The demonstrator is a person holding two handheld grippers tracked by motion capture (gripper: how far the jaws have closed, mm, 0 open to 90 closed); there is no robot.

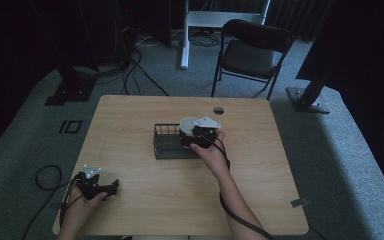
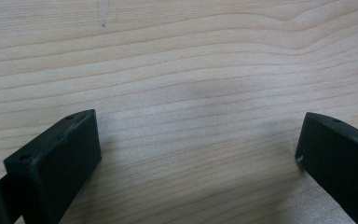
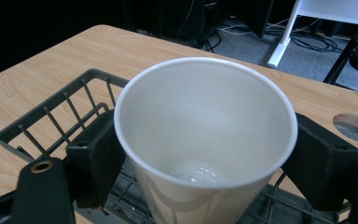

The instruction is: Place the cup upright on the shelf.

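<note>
Right tool (image 3: 205,154): both black, blocky jaws pressed flat against opposite sides of a white paper cup (image 3: 205,135), clamped just under its rim. Cup upright, tapered, round mouth up; inner wall smooth and matte, a faint glossy patch at the bottom. In the right gripper view the cup sits over the dark wire basket (image 3: 51,116), which is rectangular, with thin upright bars under a rounded top rail and a grid floor visible under the cup. Whether the cup base touches the basket floor cannot be told.

High view: right tool (image 1: 200,136) with its grey three-cornered plate sits at the right end of the basket (image 1: 166,145), near the middle of the counter (image 1: 145,200); the cup's white rim (image 1: 186,123) shows just beside the plate. Right hand (image 1: 207,150) wraps the tool from the near side; cable trails back along the forearm.

Left tool (image 1: 96,185): low at the near left corner of the counter, well apart from the basket. Left gripper view: jaws spread wide, nothing between them, bare counter (image 2: 191,70) below. Counter surface is pale wood-grain laminate with long wavy lines, and there is a round cable hole (image 1: 218,110) near the far edge.
</note>
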